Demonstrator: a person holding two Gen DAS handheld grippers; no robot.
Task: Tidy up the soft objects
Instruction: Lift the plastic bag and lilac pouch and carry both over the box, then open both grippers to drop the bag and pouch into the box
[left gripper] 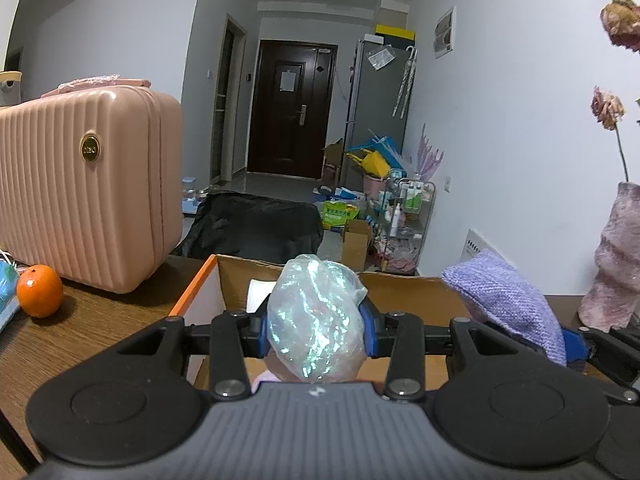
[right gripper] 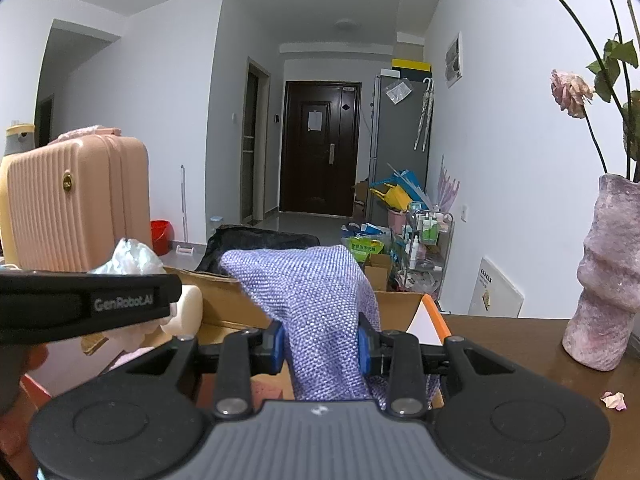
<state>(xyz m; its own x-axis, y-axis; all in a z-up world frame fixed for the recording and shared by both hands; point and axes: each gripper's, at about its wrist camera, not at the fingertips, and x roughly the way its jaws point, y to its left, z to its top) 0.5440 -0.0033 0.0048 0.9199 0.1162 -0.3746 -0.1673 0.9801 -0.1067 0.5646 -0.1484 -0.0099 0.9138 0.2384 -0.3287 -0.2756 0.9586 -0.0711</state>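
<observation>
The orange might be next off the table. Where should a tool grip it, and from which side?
Across the widest middle of the orange, coming from above or the front right: it is round, sits alone on the table, while the pink suitcase stands close behind it.

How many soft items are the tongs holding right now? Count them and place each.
2. A crinkly plastic-wrapped bundle is clamped in the left tongs; a purple knit cloth is clamped in the right tongs. Both hang over the cardboard box; its contents are partly hidden.

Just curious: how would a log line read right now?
left gripper: shut on bag | right gripper: shut on cloth | both over box
</observation>
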